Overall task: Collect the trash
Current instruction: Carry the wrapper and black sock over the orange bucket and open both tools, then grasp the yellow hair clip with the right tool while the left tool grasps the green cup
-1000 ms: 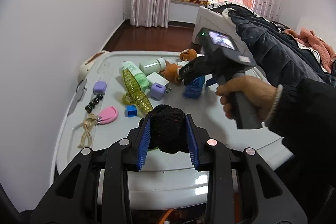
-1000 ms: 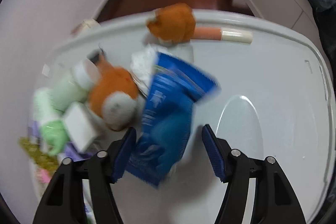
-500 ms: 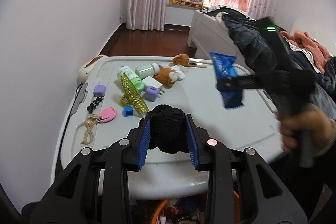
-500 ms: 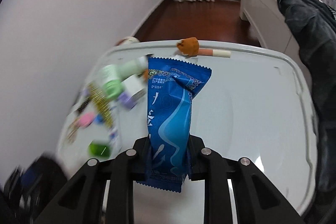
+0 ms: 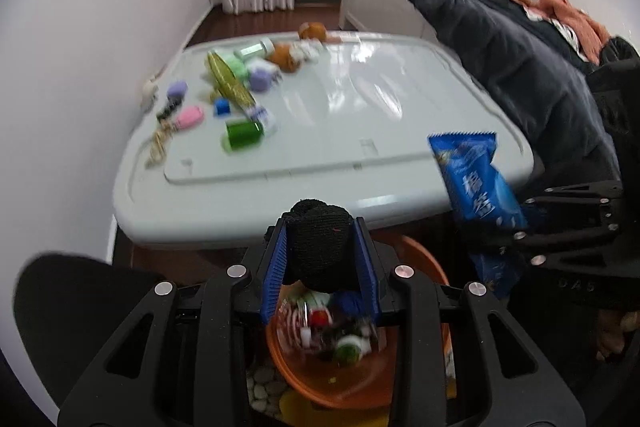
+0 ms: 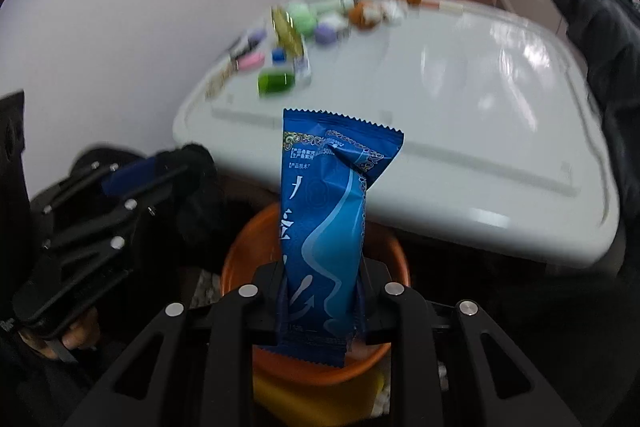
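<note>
Between the right gripper's (image 6: 320, 303) fingers a blue wrapper (image 6: 326, 227) stands pinched at its lower end, its crimped top rising well ahead of the fingertips. Directly beneath and just beyond those fingers sits the orange bin (image 6: 240, 259), its rim showing on either side of the wrapper. The left gripper (image 5: 320, 267) has its fingers closed on a black knitted bundle (image 5: 318, 247), and in its own view the same orange bin (image 5: 424, 263) lies below and slightly ahead of the fingertips, already holding mixed rubbish. The white tabletop (image 5: 360, 131) lies farther ahead of both pairs of fingers, with a green bottle (image 5: 243, 134) and other small items grouped to the left of the fingers' line.

The step in hand looks like the drop into the bin. To do it well, each pair of fingers should be brought squarely over the bin's opening before parting, not over its rim. The wrapper is light and tall, so it may flutter or catch on a pad; tipping the right fingers downward so its free end points into the bin should help it slide out cleanly. The knitted bundle is soft and may cling to the blue pads (image 5: 276, 267), so the left fingers should open wide. The two grippers sit close together, side by side; releasing one at a time would avoid a knock.
</note>
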{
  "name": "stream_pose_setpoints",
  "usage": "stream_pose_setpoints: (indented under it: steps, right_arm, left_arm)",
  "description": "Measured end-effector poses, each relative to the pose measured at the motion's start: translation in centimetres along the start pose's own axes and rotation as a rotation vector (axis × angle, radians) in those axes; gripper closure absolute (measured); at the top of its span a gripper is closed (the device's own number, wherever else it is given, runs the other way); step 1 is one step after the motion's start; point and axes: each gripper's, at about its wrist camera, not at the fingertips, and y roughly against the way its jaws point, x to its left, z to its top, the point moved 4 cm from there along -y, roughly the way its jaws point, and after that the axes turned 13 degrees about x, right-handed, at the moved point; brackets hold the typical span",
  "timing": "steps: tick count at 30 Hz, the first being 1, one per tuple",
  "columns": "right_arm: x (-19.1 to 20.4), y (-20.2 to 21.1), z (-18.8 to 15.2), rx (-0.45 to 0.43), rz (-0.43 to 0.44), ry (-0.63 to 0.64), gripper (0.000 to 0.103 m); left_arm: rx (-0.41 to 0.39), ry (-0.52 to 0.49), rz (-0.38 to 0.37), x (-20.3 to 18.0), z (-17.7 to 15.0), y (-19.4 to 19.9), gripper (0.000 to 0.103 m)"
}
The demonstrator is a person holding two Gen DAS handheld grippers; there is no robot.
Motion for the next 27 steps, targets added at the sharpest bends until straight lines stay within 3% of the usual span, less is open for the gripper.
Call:
stream_pose_setpoints:
  steps: [2, 4, 5, 7, 8, 17, 21, 27]
  right_arm:
    - [-0.5, -1.3, -0.7, 0.039, 0.005, -0.002, 0.072]
    - [-0.3, -2.3, -1.5, 0.063, 0.001, -0.003, 0.057]
    - [-0.4, -2.9, -1.8, 0.078, -0.007, -0.003, 0.043]
    - [-0.5, -3.4, -1.9, 0.086, -0.015, -0.003, 0.041]
    - [-0.4, -3.6, -2.2, 0.088, -0.012, -0.001, 0.041]
    - [-2.3, -2.7, -1.8, 0.056, -0.008, -0.035, 0.041]
    - [-2.8, -2.3, 2.4, 0.016, -0.016, -0.033, 0.041]
    - [-0.7, -3.9, 14.1, -0.023, -0.032, 0.068, 0.041]
  left_arm:
    - [0.019, -0.019, 0.008, -0.5, -0.6, -0.5, 0.07]
    - [0.036, -0.027, 0.014, -0.8, -1.0, -0.7, 0.061]
    - [0.043, -0.027, 0.018, -0.8, -1.1, -0.9, 0.057]
    - [0.046, -0.016, 0.037, -0.5, -1.1, -1.0, 0.038]
    - [0.047, -0.011, 0.041, -0.5, -1.1, -1.0, 0.035]
    - [0.092, 0.047, 0.027, 0.9, -0.2, -2.2, 0.035]
    - [0.074, 0.136, 0.037, 3.8, 2.0, -2.8, 0.035]
    - [0.053, 0.266, 0.067, 8.0, 3.8, -3.6, 0.035]
